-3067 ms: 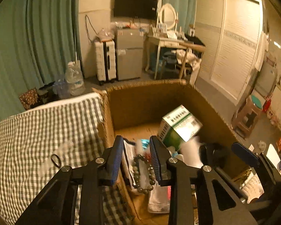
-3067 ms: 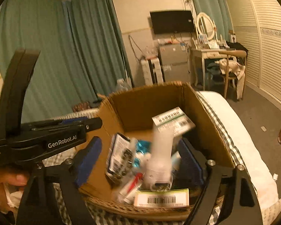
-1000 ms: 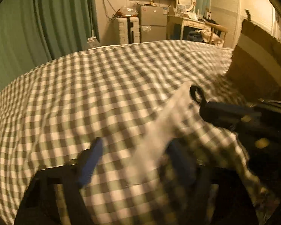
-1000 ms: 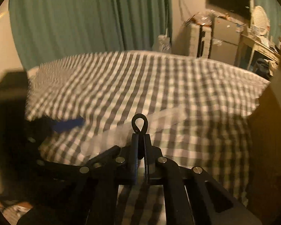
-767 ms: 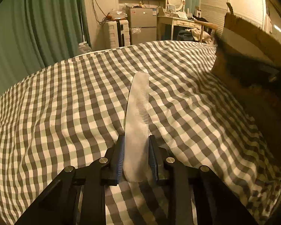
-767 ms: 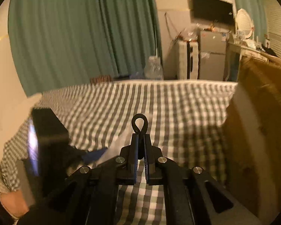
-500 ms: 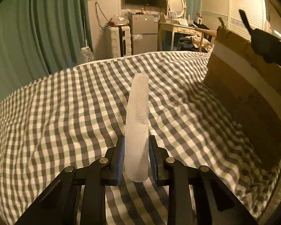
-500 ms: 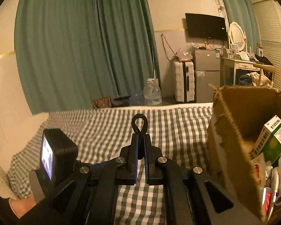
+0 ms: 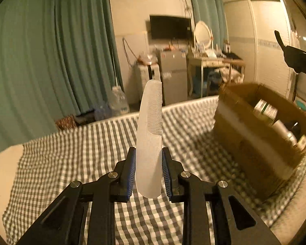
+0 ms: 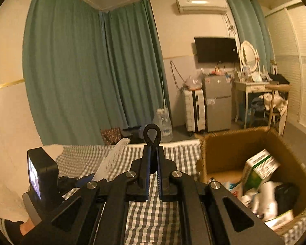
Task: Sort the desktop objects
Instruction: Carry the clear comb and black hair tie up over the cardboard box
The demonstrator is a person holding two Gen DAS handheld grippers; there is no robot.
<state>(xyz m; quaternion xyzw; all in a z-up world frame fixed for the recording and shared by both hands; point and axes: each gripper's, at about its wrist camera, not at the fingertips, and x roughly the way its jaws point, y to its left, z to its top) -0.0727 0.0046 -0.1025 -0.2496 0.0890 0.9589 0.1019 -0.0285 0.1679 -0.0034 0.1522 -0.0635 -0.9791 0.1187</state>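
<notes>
My left gripper (image 9: 148,153) is shut on a translucent white comb (image 9: 150,122) that stands up between its blue pads, teeth to the right, lifted above the checked cloth (image 9: 91,143). The right wrist view catches the same comb (image 10: 112,159) at lower left. My right gripper (image 10: 152,153) is shut on a black hair tie (image 10: 152,135), whose loop sticks up above the jaws. An open cardboard box (image 9: 255,126) stands to the right, holding a green and white carton (image 10: 259,167) and several bottles and packets.
The checked cloth (image 10: 153,214) covers the surface below both grippers. The cardboard box (image 10: 214,153) rises at the right of it. Green curtains (image 10: 91,71), a small fridge (image 10: 216,104), a suitcase and a dressing table stand beyond the far edge. A water jug (image 10: 163,122) is on the floor.
The left gripper closed on the comb on the cloth and lifted it. The right gripper rose with the hair tie still pinched. The box's inside has come into view.
</notes>
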